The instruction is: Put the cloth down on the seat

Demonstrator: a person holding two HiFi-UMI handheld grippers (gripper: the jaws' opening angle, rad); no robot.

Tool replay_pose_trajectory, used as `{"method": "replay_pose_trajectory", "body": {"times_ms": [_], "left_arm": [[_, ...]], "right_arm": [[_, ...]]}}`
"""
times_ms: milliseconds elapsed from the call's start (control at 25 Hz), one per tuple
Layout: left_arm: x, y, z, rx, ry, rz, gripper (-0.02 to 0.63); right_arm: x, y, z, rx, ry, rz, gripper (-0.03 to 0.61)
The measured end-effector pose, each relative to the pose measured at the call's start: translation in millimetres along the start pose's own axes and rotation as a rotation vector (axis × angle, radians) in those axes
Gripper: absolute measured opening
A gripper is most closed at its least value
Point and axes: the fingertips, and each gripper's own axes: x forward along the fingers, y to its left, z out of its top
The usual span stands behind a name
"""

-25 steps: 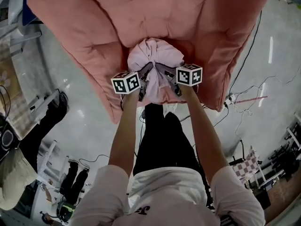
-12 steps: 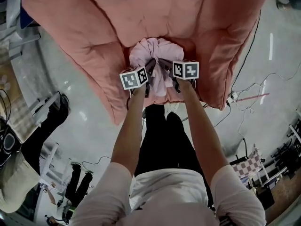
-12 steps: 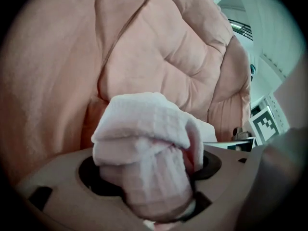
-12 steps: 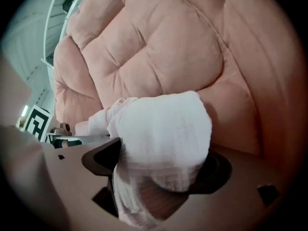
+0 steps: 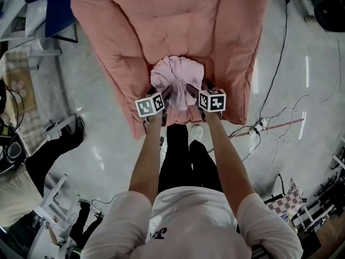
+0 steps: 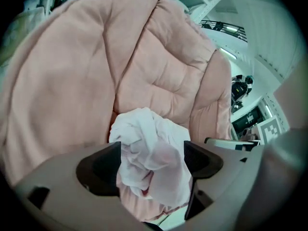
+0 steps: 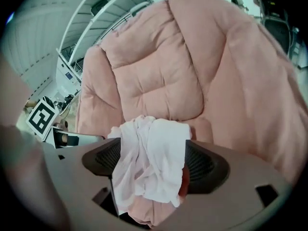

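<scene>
A crumpled pale pink cloth (image 5: 178, 73) lies bunched on the front of the seat of a big pink padded armchair (image 5: 178, 20). Both grippers meet at its near side. My left gripper (image 5: 167, 93) has its jaws opening, with the cloth (image 6: 149, 153) loose between them and resting on the cushion. My right gripper (image 5: 191, 90) stands wide too, and the cloth (image 7: 151, 162) hangs slack between its black pads (image 7: 202, 165). Neither pair of pads squeezes the fabric.
The armchair's padded arms (image 5: 113, 74) rise on both sides of the seat. Cables and a power strip (image 5: 264, 125) trail over the grey floor at right. Another person's dark legs (image 5: 51, 150) and metal frames (image 5: 51, 198) are at left.
Both grippers' jaws have spread apart and let go of the cloth, which has settled on the seat. The head view has pulled back, showing more of the chair.
</scene>
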Motion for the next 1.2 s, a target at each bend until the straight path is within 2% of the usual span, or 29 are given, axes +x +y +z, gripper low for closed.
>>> {"method": "replay_pose_trajectory", "body": {"times_ms": [160,400,520,560,600,640,680,800,880,1000,1200], "left_arm": [[-54.0,-31.5,4.7,0.056,-0.096,0.001,0.396],[-136.1,-87.5,20.1,0.180,-0.289,0.004,0.394],[-181.5,-118.9,22.6,0.222,-0.383,0.002,0.394],[-194.4,-131.0,22.7,0.242,-0.415,0.002,0.394],[-205.7,-144.3,22.6,0.264,-0.446,0.001,0.394],[-216.1,-157.8,22.7,0.285,-0.475,-0.001,0.393],[-226.6,-169.6,23.9,0.303,-0.502,-0.006,0.393],[-263.1,-190.8,33.4,0.346,-0.571,-0.016,0.386],[-290.4,-202.3,39.4,0.380,-0.624,-0.008,0.340],[-327.5,-223.6,41.8,0.418,-0.709,-0.001,0.232],[-369.2,-251.8,37.2,0.433,-0.825,-0.011,0.099]], "right_arm": [[-54.4,27.1,21.1,-0.065,-0.125,-0.011,0.408],[-142.3,72.8,55.3,-0.229,-0.275,-0.023,0.405],[-191.1,90.4,60.4,-0.294,-0.343,-0.035,0.378],[-208.3,93.0,61.8,-0.303,-0.378,-0.037,0.357],[-226.6,93.8,63.6,-0.303,-0.422,-0.037,0.305],[-245.3,94.2,66.2,-0.298,-0.473,-0.035,0.200],[-262.6,96.5,69.2,-0.294,-0.520,-0.031,0.158],[-302.9,116.9,78.7,-0.319,-0.602,-0.028,0.141],[-328.0,133.6,85.3,-0.350,-0.647,-0.024,0.105],[-365.5,153.9,94.2,-0.399,-0.718,-0.010,0.080],[-416.7,182.4,106.4,-0.439,-0.826,0.030,0.057]]}}
